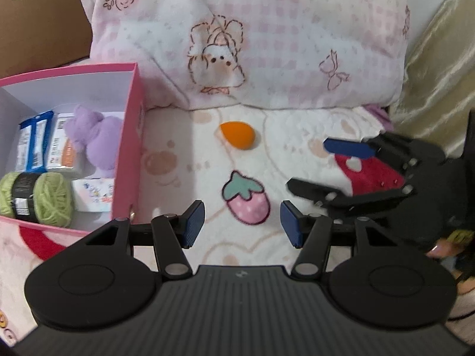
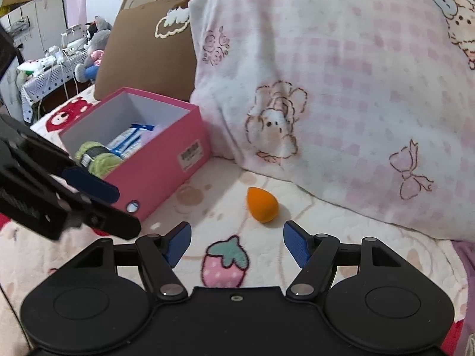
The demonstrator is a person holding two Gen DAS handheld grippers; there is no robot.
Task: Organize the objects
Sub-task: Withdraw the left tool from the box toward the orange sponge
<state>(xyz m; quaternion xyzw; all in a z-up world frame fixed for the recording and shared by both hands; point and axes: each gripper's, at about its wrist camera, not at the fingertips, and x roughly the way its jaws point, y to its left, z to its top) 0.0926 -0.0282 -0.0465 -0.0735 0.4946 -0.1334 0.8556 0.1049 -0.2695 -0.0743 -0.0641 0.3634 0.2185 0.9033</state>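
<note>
An orange teardrop sponge [image 1: 239,135] [image 2: 261,204] lies on the pink-and-white blanket in front of the pillow, with nothing touching it. My left gripper [image 1: 243,225] is open and empty, hovering over a strawberry print [image 1: 248,201] a little short of the sponge. Beside it, on the right in the left wrist view, my right gripper [image 1: 308,164] [image 2: 237,244] is also open and empty, with the sponge just ahead of its fingers. The open pink box [image 1: 127,136] [image 2: 166,172] stands to the left and holds green yarn [image 1: 38,198], a purple plush [image 1: 95,136] and packets [image 1: 32,145].
A big pink-checked pillow [image 1: 267,44] [image 2: 341,89] rises right behind the sponge. A brown cushion [image 2: 142,53] leans behind the box. In the right wrist view my left gripper [image 2: 127,210] hangs in front of the box. A cluttered side table [image 2: 50,68] stands far left.
</note>
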